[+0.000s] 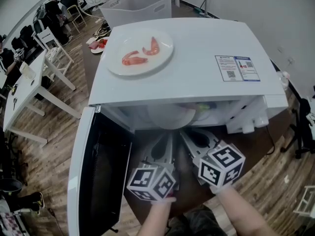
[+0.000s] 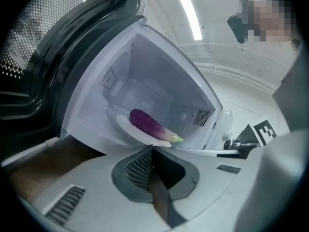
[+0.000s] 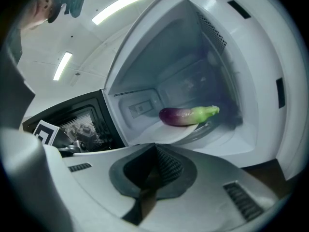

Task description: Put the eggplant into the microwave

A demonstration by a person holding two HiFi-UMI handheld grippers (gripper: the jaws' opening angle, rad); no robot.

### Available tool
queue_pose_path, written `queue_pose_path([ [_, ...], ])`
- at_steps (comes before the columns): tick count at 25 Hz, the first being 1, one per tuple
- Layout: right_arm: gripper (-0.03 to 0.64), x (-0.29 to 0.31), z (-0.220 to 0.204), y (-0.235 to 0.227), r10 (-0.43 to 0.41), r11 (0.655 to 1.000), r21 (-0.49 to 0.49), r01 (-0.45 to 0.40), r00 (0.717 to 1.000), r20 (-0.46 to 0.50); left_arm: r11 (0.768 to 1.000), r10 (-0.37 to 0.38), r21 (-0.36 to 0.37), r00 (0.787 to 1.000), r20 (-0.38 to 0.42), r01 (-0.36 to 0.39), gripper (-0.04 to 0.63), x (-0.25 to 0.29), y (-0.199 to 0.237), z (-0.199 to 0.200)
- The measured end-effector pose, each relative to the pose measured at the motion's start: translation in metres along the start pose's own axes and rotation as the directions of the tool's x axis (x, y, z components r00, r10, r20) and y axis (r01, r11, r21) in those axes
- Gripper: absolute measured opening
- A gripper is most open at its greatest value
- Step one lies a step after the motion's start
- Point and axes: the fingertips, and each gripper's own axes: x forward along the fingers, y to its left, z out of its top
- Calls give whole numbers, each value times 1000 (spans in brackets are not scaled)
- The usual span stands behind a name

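The purple eggplant (image 2: 150, 124) with a green stem end lies on a white plate (image 2: 124, 127) inside the open white microwave (image 1: 197, 68). The right gripper view shows the eggplant (image 3: 186, 116) on the same plate (image 3: 164, 137), well inside the cavity. Both grippers hover just in front of the opening, side by side. My left gripper (image 1: 167, 140) is shut and holds nothing. My right gripper (image 1: 195, 134) is shut and empty too. In the head view the microwave's top edge hides most of the eggplant.
The microwave door (image 1: 93, 181) stands swung open at the left, next to my left gripper. On top of the microwave sits a plate of shrimp (image 1: 140, 53). A white bin (image 1: 135, 6) stands behind it. White tables and chairs (image 1: 29, 82) are at the far left.
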Motion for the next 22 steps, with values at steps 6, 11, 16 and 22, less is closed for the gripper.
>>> queue_pose_path([
  [6,0,6,3,-1,10,1000,3,-10,1000,4,1000,5,-5,1000,5,-5,5,3,1,1],
  [11,2,9,6,-1,18,1000,-2,-18,1000,4,1000,13,-1,1000,15,-13,5,6,3,6],
  [16,1,14,7,-2,21,1000,2,-21,1000,2,1000,25,-5,999,20,-25,5,9,6,9],
  [22,2,20,9,-3,33,999,8,-33,999,-2,999,41,-12,999,19,-41,5,10,10,10],
])
